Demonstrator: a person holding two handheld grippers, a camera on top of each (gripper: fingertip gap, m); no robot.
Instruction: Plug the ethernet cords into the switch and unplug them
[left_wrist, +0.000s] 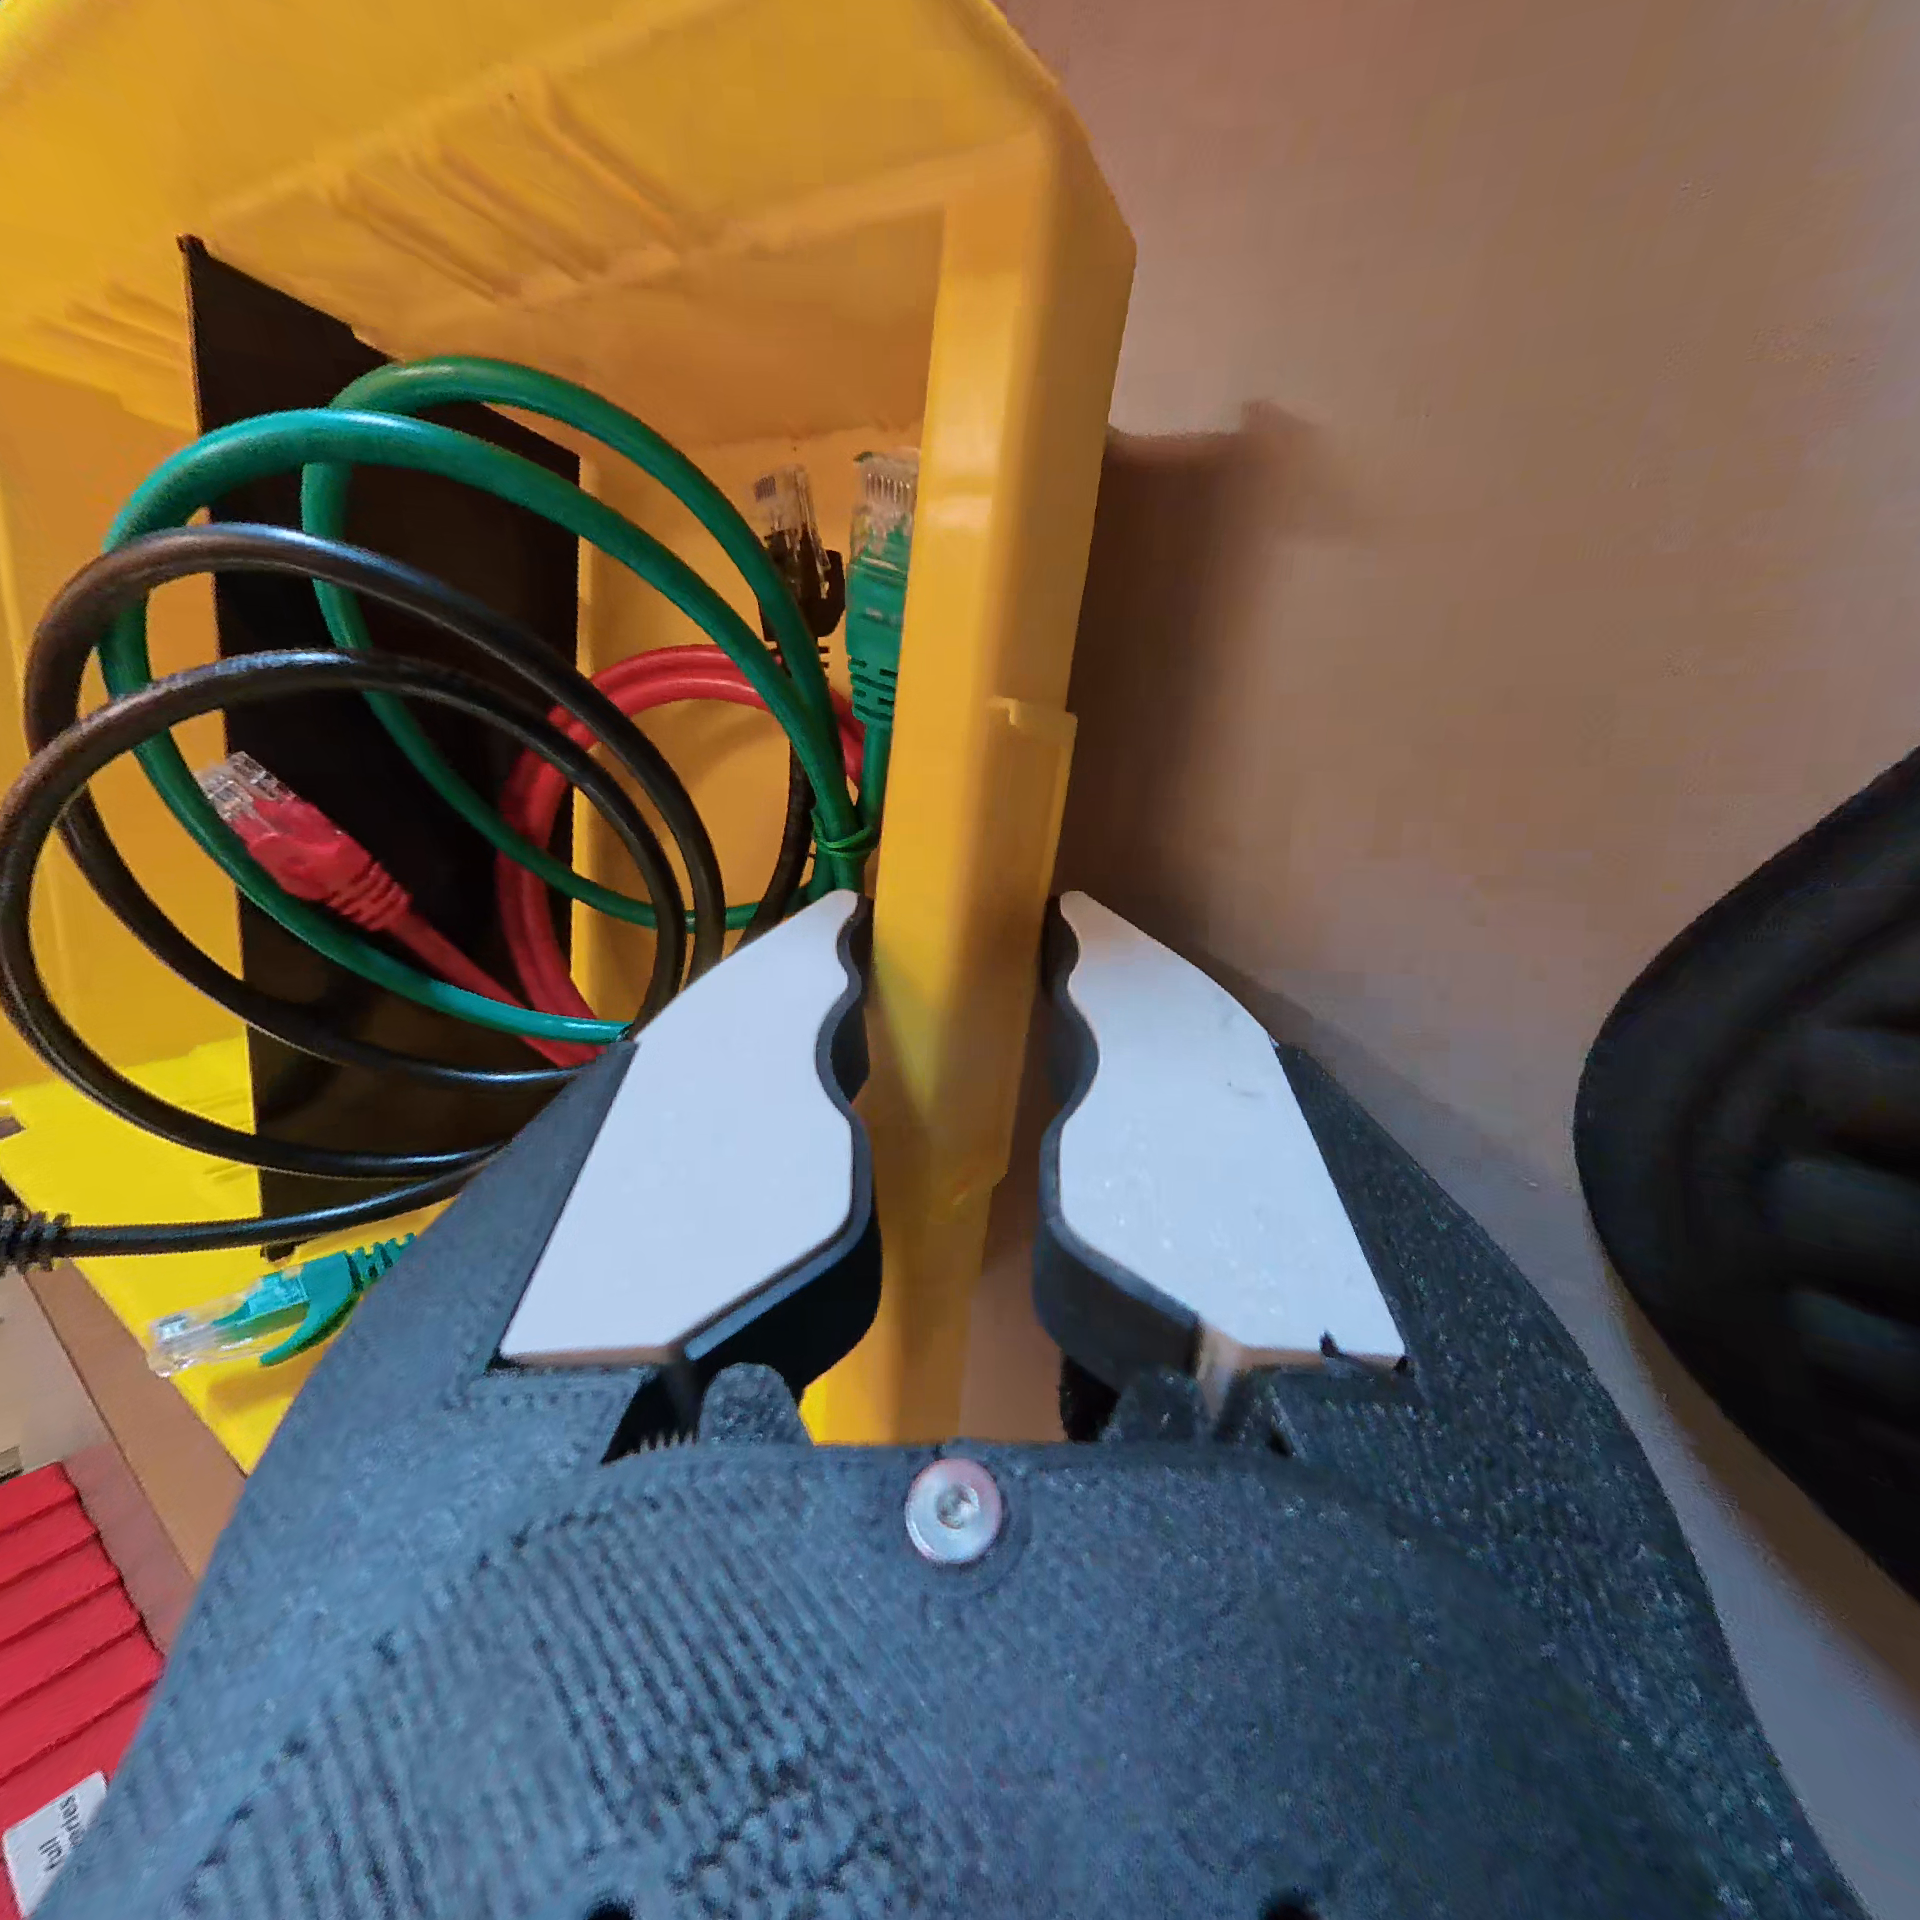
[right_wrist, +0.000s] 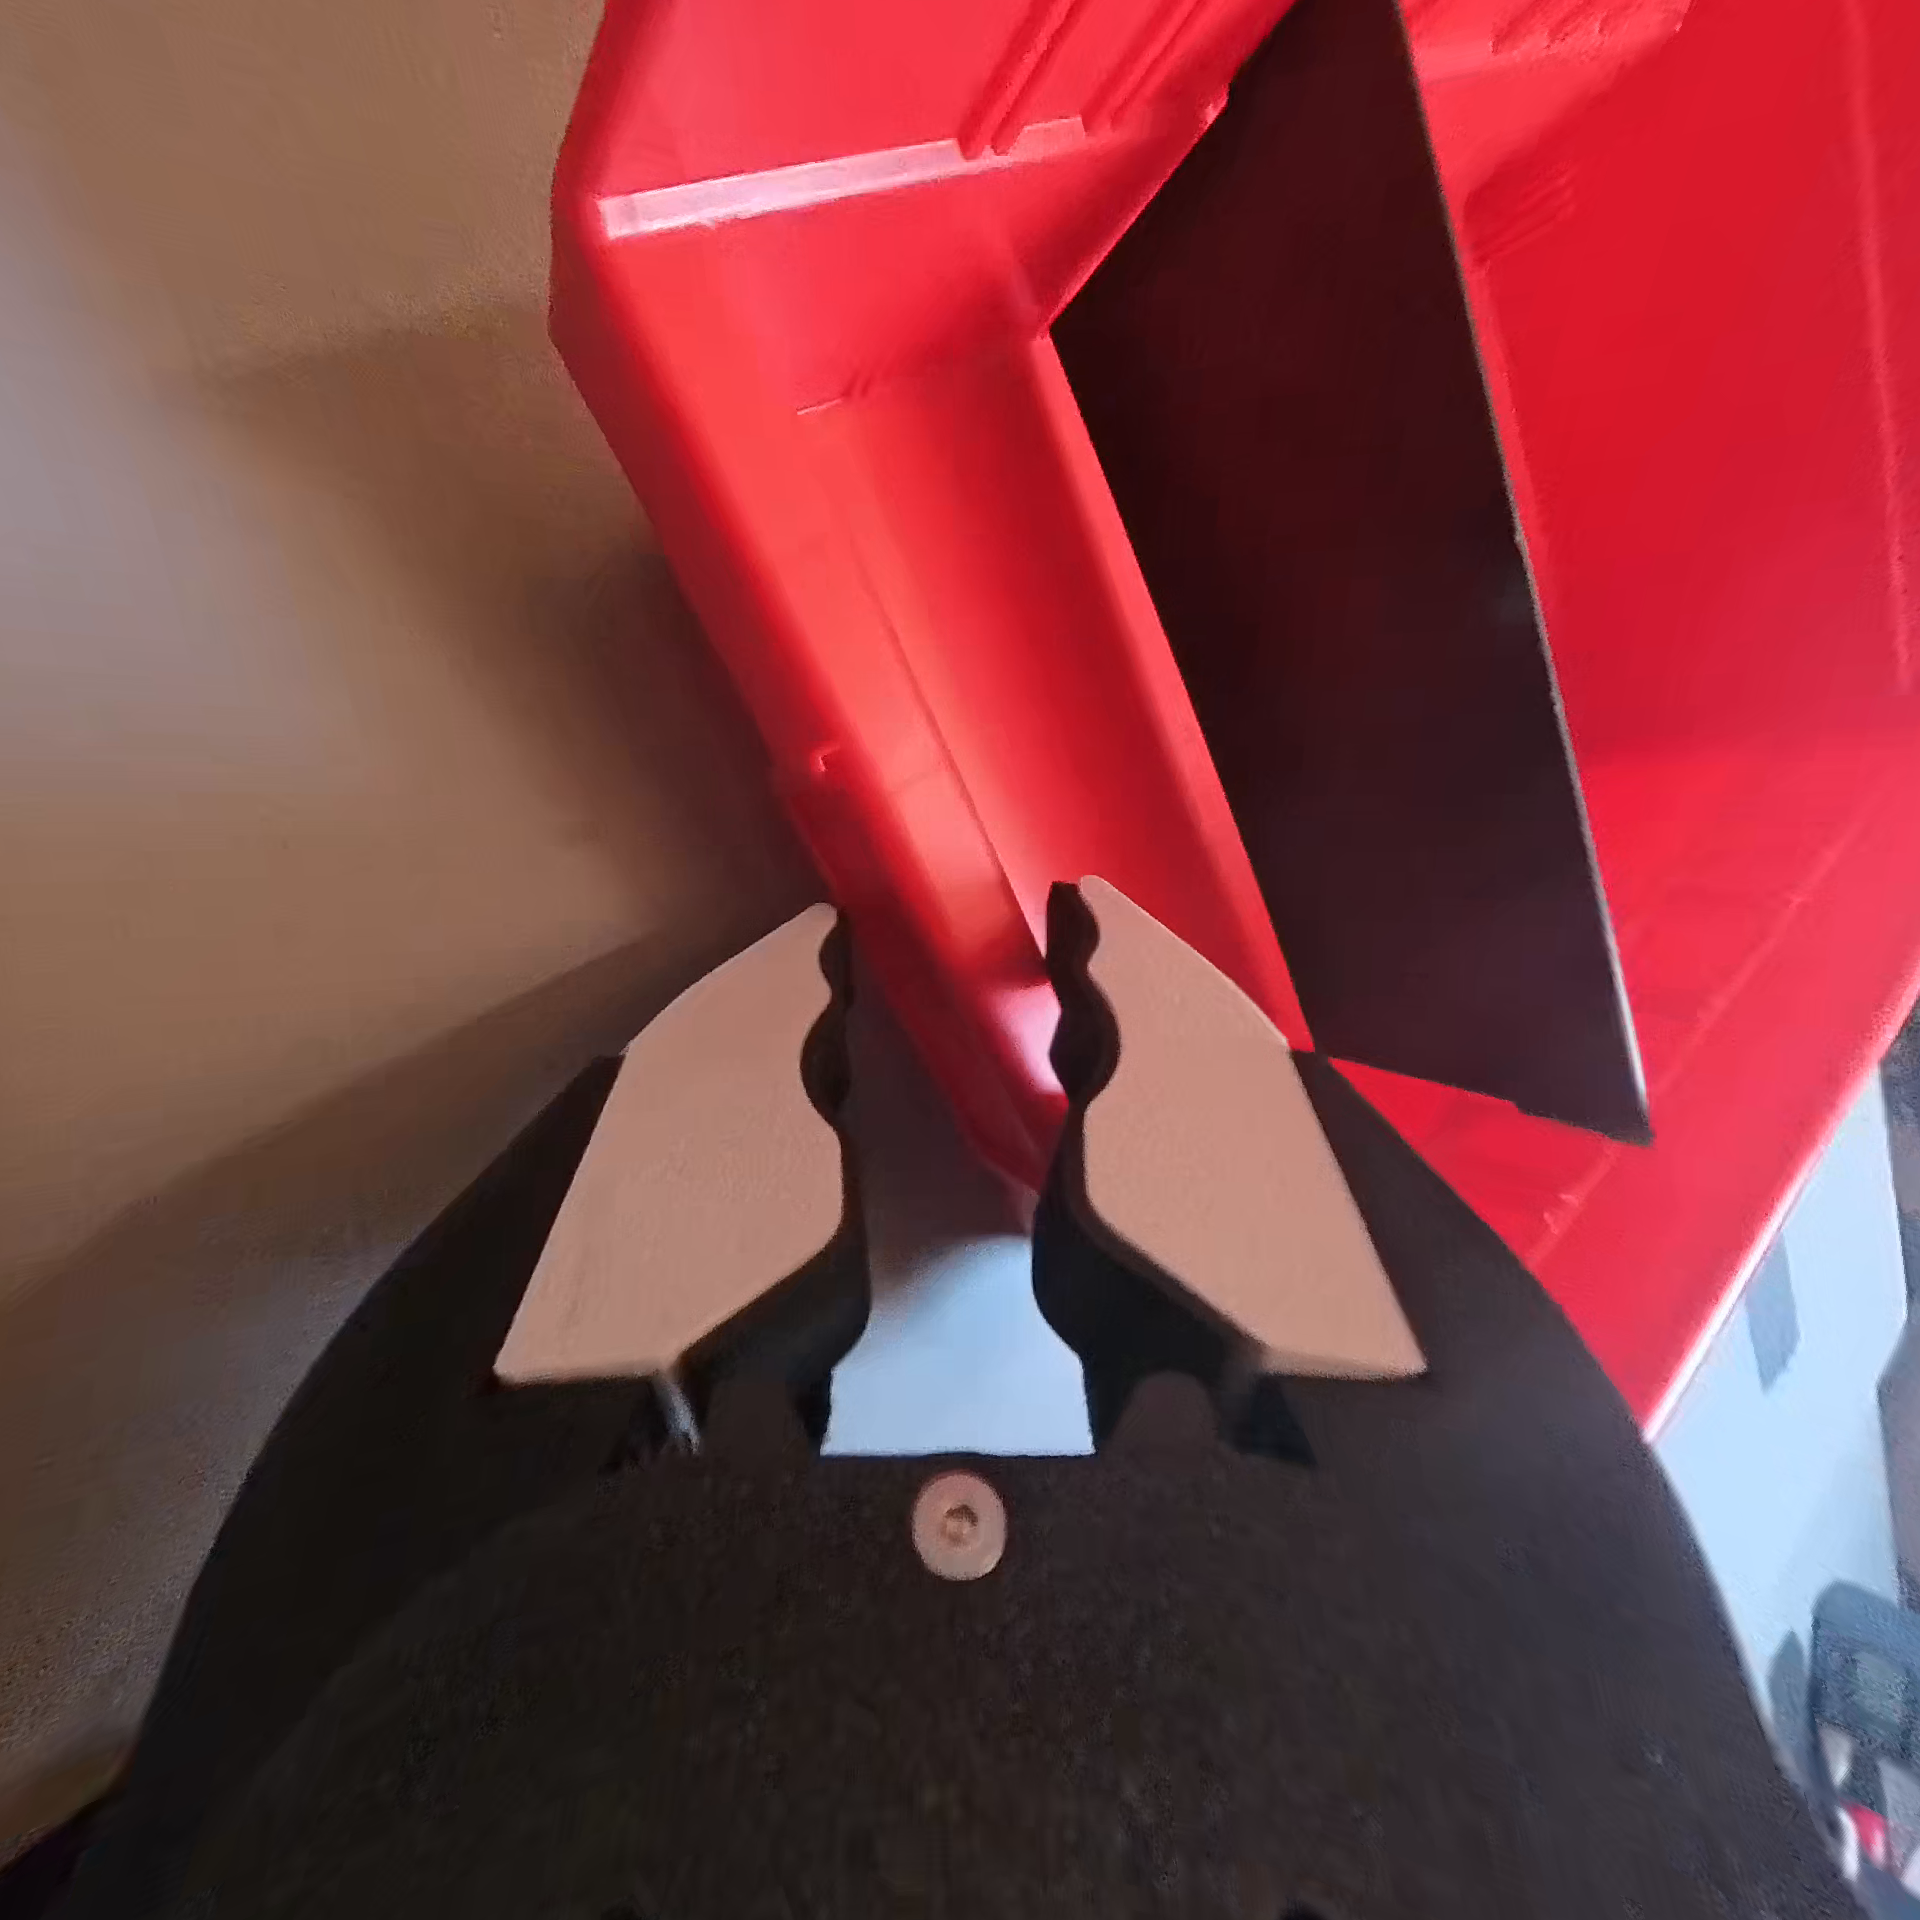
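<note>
1. Left gripper (left_wrist: 956, 920) clamps the wall of the yellow bin (left_wrist: 997, 623); right gripper (right_wrist: 945, 914) clamps the wall of the red bin (right_wrist: 883, 582). Lift both level, I'd say.
2. Black dividers (right_wrist: 1351, 623) stand inside each.
3. Cords (left_wrist: 416, 582) coil in the yellow bin, loose plugs (left_wrist: 883, 520) up; tilting risks spilling them.
4. No switch in view.

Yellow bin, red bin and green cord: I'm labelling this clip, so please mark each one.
yellow bin (left_wrist: 997, 582): left wrist view, on its side wall.
red bin (right_wrist: 831, 468): right wrist view, on its side wall.
green cord (left_wrist: 665, 499): left wrist view, on its upper loop.
</note>
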